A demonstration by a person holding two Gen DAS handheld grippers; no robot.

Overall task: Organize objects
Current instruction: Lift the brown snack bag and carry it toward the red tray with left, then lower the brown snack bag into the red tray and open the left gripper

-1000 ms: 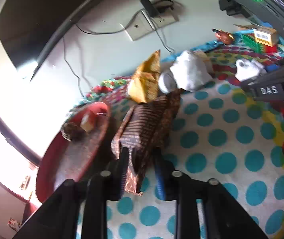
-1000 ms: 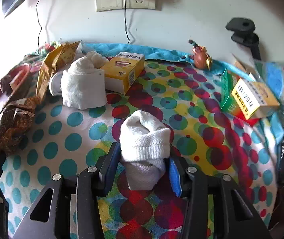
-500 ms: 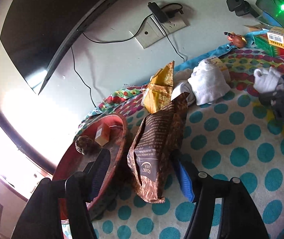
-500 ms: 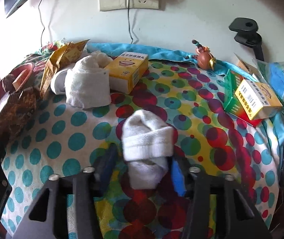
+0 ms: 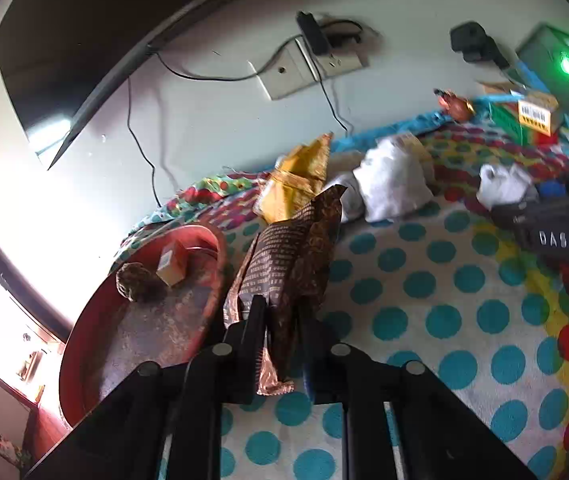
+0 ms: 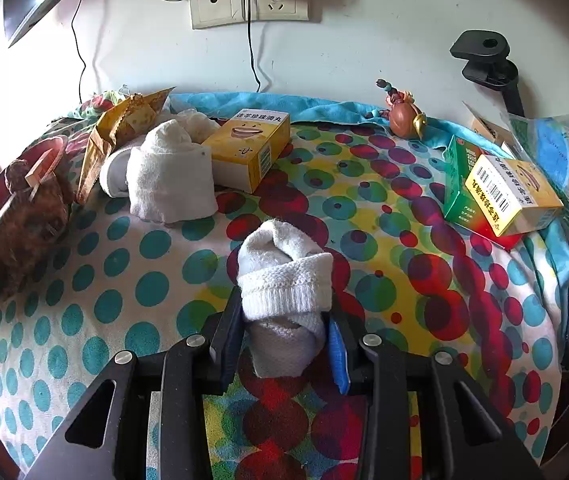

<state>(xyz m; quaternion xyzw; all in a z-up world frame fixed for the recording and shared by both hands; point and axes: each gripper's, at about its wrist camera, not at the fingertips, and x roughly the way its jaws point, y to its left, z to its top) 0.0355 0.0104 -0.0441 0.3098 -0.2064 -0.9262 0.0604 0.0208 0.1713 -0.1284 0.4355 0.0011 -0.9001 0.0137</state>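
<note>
My left gripper [image 5: 280, 320] is shut on a brown patterned snack bag [image 5: 292, 256] that stands upright beside a round red tray [image 5: 144, 320]. The tray holds a small yellow box [image 5: 170, 266] and a dark lump [image 5: 136, 282]. My right gripper [image 6: 284, 320] is shut on a rolled white sock [image 6: 284, 284] on the dotted cloth [image 6: 144, 280]. The right gripper and sock [image 5: 504, 186] also show at the right in the left wrist view. The brown bag [image 6: 24, 220] shows at the left in the right wrist view.
A yellow snack bag [image 6: 120, 136], a folded white sock bundle [image 6: 168, 176] and a yellow medicine box [image 6: 248, 148] lie toward the wall. A small figurine [image 6: 404, 112], stacked green and yellow boxes [image 6: 496, 188] and a plastic bag [image 6: 556, 148] sit at the right. Cables hang from wall sockets [image 6: 248, 4].
My left gripper opened wide around the brown bag half a second ago and has shut on it again. My right gripper loosened briefly and is shut on the sock again.
</note>
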